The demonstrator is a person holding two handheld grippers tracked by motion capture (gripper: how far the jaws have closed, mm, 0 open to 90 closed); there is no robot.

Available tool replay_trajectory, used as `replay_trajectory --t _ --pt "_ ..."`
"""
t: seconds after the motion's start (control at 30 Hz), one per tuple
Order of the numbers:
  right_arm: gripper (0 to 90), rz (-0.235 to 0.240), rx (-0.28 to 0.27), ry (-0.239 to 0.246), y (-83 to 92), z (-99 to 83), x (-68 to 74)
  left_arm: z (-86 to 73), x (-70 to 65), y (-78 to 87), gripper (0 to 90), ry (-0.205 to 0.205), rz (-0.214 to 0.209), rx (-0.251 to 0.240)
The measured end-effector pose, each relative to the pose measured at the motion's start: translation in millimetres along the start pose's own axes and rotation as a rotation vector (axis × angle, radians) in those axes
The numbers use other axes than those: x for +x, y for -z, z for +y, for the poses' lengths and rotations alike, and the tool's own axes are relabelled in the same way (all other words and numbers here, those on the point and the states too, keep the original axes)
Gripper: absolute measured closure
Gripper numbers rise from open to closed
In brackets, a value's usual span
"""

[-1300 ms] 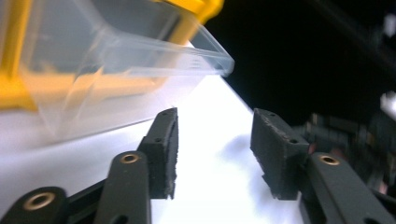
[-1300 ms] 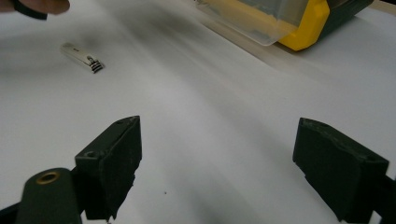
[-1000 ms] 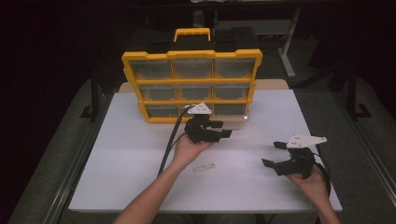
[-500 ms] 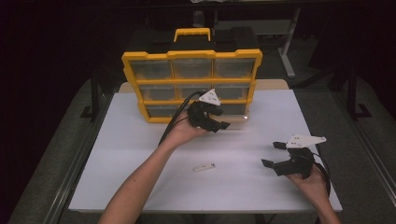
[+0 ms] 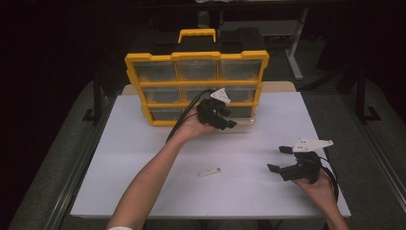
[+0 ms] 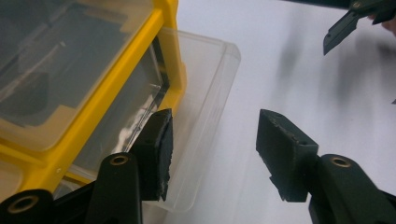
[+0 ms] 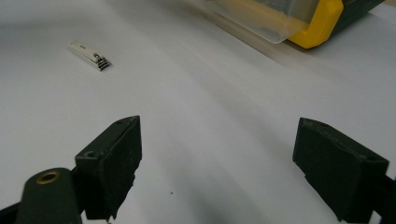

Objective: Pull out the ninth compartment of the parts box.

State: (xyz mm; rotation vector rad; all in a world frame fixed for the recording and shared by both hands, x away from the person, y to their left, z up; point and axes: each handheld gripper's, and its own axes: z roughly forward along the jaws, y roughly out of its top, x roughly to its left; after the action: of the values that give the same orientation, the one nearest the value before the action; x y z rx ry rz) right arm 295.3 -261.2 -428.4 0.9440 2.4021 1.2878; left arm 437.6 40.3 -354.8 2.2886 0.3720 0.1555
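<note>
Jaws of the left gripper (image 6: pixel 212 156) stand apart and have just been closing; the lip of a clear drawer (image 6: pixel 205 107) lies between them, one pad beside its front face, the other off it, so no pinch is made yet. In the high view this gripper (image 5: pixel 225 117) sits at the bottom right bay of the organiser (image 5: pixel 196 57), far centre of the counter (image 5: pixel 143 153).

Jaws of the right gripper (image 7: pixel 217 168) are spread wide over bare counter, holding nothing. It rests at the near right (image 5: pixel 287 163), well apart from the organiser.

Drawer: thin transparent plastic, pulled partly out of its yellow frame, contents not discernible. Judged light, stiff but somewhat flexible at the walls, and smooth enough to slip under the pads. Best hold is judged to be the front lip, one pad inside and one outside, pulled straight along the bay; a skewed pull could jam it or drag the whole organiser forward.

Organiser: yellow frame, black back, yellow carry handle on top, nine clear drawers in three rows.

A nail clipper (image 5: pixel 209 172), small and pale, lies near centre on the counter, between the two grippers, untouched.
</note>
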Motion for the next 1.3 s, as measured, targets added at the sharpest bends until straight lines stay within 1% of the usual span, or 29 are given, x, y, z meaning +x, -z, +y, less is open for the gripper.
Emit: replay_trajectory --t 0.03,0.07,0.1,0.13,0.17,0.2,0.3,0.33,0.47,0.57,0.6,0.63,0.67,0.7,0.73,0.8,0.87,0.97,1.03,1.1,1.23,1.3 --pt "14.7 0.002 0.0 0.002 -0.2 0.1 -0.2 -0.6 1.2 -1.6 47.5 -0.002 -0.007 0.007" --pt "14.7 0.002 0.0 0.002 -0.2 0.1 -0.2 -1.2 2.3 -2.8 47.5 -0.008 -0.003 0.015" --pt "14.7 0.002 0.0 0.0 -0.1 0.1 -0.2 -2.0 2.7 -4.3 47.9 0.002 -0.007 0.014" --pt "14.7 0.002 -0.001 0.0 0.0 0.0 -0.2 -2.4 4.1 -5.1 48.1 -0.002 -0.014 0.022" --pt "14.7 0.003 -0.001 -0.002 0.1 -0.1 -0.1 -2.9 4.9 -6.6 48.4 -0.003 -0.013 0.028" --pt "14.7 0.004 -0.002 -0.001 0.1 -0.2 -0.4 -3.7 4.4 -8.6 48.8 0.01 -0.011 0.023" --pt "14.7 0.004 -0.002 -0.005 -0.1 -0.1 -0.6 -5.1 6.8 -11.4 52.7 0.004 -0.018 0.031" --pt "14.7 0.005 -0.001 -0.004 -0.2 -0.2 -0.6 -5.7 7.2 -12.3 54.0 0.012 -0.024 0.029" --pt "14.7 0.007 0.001 -0.002 -0.1 -0.2 -0.3 -6.5 9.6 -14.1 57.0 0.003 -0.025 0.041" --pt "14.7 0.009 -0.002 -0.003 0.7 -0.3 -0.1 -6.7 9.8 -14.5 59.6 0.003 -0.028 0.038" --pt "14.7 0.01 -0.005 -0.002 0.5 -0.3 -0.8 -7.0 10.3 -14.7 61.9 -0.008 -0.031 0.04" --pt "14.7 0.01 -0.004 -0.003 0.4 -0.4 -1.3 -7.0 9.7 -14.7 62.2 0.002 -0.032 0.041" --pt "14.7 0.011 -0.003 -0.004 0.3 -0.4 -1.4 -7.1 9.8 -14.3 62.6 0.002 -0.031 0.045" --pt "14.7 0.01 -0.002 -0.004 0.1 -0.4 -1.2 -7.3 9.1 -14.5 62.6 0.011 -0.029 0.038" --pt "14.7 0.009 -0.002 -0.004 0.0 -0.3 -0.7 -7.5 8.8 -14.1 63.4 0.01 -0.03 0.036" --pt "14.7 0.012 0.002 -0.002 0.2 -0.1 -0.2 -8.0 9.2 -13.1 66.4 0.004 -0.048 0.037" --pt "14.7 0.013 0.003 -0.003 0.3 -0.1 0.3 -8.1 8.8 -12.6 66.8 -0.006 -0.047 0.037" --pt "14.7 0.016 0.003 -0.009 0.3 -0.4 -0.2 -8.5 8.2 -11.3 69.0 -0.002 -0.083 0.033" --pt "14.7 0.016 0.003 -0.008 0.1 -0.5 -0.4 -8.5 6.4 -10.6 69.0 -0.012 -0.077 0.04" --pt "14.7 0.015 0.002 -0.008 -0.3 -0.6 -0.1 -8.5 5.9 -9.5 69.4 -0.012 -0.091 0.046" --pt "14.7 0.016 0.002 -0.002 -0.8 -0.5 0.4 -8.7 3.8 -7.9 71.0 -0.028 -0.117 0.052" --pt "14.7 0.018 0.0 -0.003 -0.9 -0.5 0.3 -8.7 2.7 -7.2 71.6 -0.034 -0.122 0.057"
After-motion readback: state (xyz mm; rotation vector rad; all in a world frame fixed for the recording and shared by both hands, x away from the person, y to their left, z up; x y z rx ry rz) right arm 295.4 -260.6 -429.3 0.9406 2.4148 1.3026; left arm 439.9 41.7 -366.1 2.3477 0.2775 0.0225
